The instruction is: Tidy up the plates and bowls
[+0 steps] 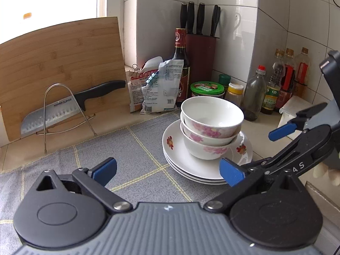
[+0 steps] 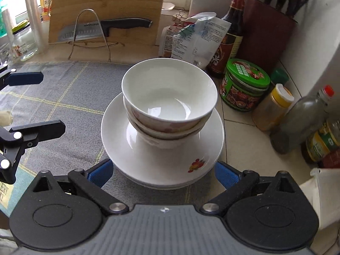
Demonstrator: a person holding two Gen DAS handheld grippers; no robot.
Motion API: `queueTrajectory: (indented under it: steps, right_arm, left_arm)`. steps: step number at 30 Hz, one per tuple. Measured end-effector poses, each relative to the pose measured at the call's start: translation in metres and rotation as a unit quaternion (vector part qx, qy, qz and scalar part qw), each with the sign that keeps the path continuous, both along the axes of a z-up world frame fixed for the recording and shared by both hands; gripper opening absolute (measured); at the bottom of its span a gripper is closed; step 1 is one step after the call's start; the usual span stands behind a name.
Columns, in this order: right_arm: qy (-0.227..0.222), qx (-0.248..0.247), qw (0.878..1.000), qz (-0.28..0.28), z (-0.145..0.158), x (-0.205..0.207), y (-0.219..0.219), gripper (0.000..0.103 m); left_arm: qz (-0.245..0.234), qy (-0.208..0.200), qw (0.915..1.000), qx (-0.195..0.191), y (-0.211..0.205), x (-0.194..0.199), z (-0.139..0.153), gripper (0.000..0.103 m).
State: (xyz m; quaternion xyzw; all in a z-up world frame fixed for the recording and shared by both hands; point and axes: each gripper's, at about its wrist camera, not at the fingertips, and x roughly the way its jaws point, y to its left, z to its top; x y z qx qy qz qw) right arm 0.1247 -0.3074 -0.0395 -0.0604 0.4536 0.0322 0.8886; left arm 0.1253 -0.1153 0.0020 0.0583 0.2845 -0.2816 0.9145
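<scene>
Three nested bowls (image 2: 170, 106) sit on stacked plates (image 2: 148, 161) on the grey mat (image 2: 63, 93), counter corner. Glazed ceramic: heavy, rigid, slippery, chippable. Pinch the rim. Right tool (image 2: 163, 173) and left tool (image 1: 167, 171) both spread wide, empty.

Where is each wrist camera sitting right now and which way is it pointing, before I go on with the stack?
Left wrist: on the left gripper, looking forward over the grey cloth toward the tiled corner; its own open blue-tipped fingers show, and the right gripper comes in from the right edge.
Right wrist: on the right gripper, looking down at the stacked bowls on the plates; its own open fingers flank the plates' near rim, and the left gripper shows at the left edge.
Shared: the dish stack, cloth, cleaver, cutting board.
</scene>
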Motion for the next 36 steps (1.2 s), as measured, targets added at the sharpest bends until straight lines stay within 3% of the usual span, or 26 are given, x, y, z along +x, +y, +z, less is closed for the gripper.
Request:
queueTrajectory:
  steps: [5,11,19,36]
  right_arm:
    - [-0.020,0.022,0.992,-0.124,0.012,-0.041,0.016,0.103]
    - [-0.055,0.037,0.982,-0.175,0.028,-0.074,0.036,0.103]
    - [-0.089,0.040,0.975,-0.200,0.042,-0.090,0.046,0.103]
    - [-0.107,0.038,0.973,-0.201,0.053,-0.097,0.052,0.103]
  left_arm:
    - [0.017,0.017,0.9997,0.011,0.015,-0.010,0.012,0.102]
    - [0.015,0.001,0.9998,0.014,0.023,-0.023,0.029,0.102]
    - [0.022,-0.009,0.9996,0.018,0.026,-0.032,0.037,0.102]
    - [0.023,-0.025,0.9992,0.022,0.028,-0.038,0.046,0.102]
